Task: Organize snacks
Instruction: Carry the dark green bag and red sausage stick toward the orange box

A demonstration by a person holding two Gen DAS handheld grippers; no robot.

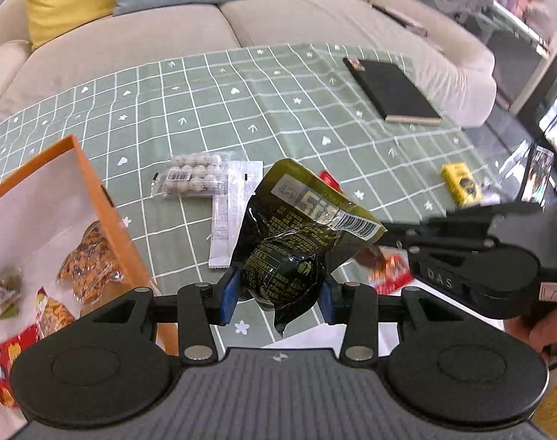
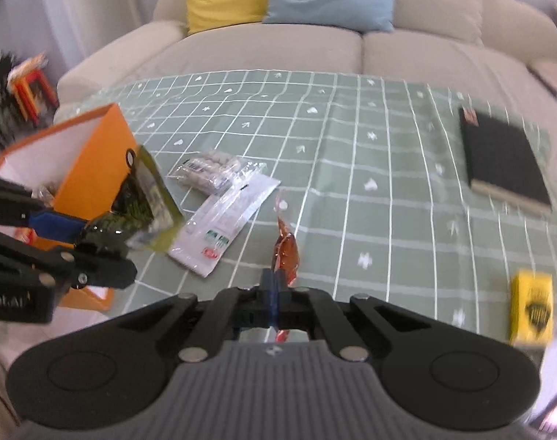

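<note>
Orange box (image 1: pixel 106 198) cropped, red packet (image 2: pixel 286 253) blurred

My left tool (image 1: pixel 278 295) is holding a snack pouch (image 1: pixel 297 242) above the counter (image 1: pixel 278 110), just right of the open box (image 1: pixel 95 190), which is sitting at the counter's left end with several snack packs (image 1: pixel 88 267) lying inside. Behind the pouch, a pack of round balls (image 1: pixel 192 176) is lying touching a flat sachet (image 1: pixel 234 212). My right tool (image 2: pixel 275 293) is pinching a small wrapper (image 2: pixel 287 253) to the pouch's right. Far right, a notebook (image 1: pixel 392 90) is lying behind a small carton (image 1: pixel 460 183). A sofa (image 1: pixel 297 22) is standing behind the counter.
</note>
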